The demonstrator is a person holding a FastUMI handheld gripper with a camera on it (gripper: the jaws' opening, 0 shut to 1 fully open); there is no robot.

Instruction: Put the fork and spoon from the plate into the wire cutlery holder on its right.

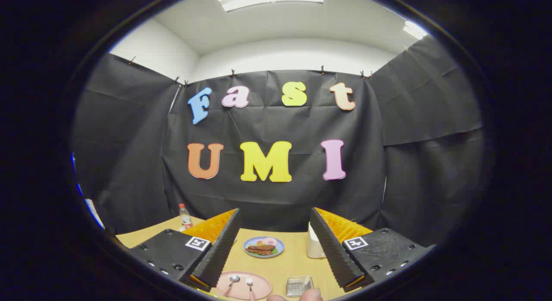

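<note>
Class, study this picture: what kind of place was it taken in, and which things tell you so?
Probably a staged recording booth laid out like a dining table. Black cloth is clipped up as walls, and the wooden table holds a pink plate with spoon and fork. The open gripper hovers above it.

Your tool (272, 249) hangs with its fingers spread wide above the surface (276, 262). Between them, nearest you, the plate (244, 285) carries the spoon (232, 281) to the left of the fork (250, 287). The wire cutlery holder (299, 286) sits just right of the plate. Beyond lies a dish of food (263, 247), a bottle (185, 217) far left.
</note>
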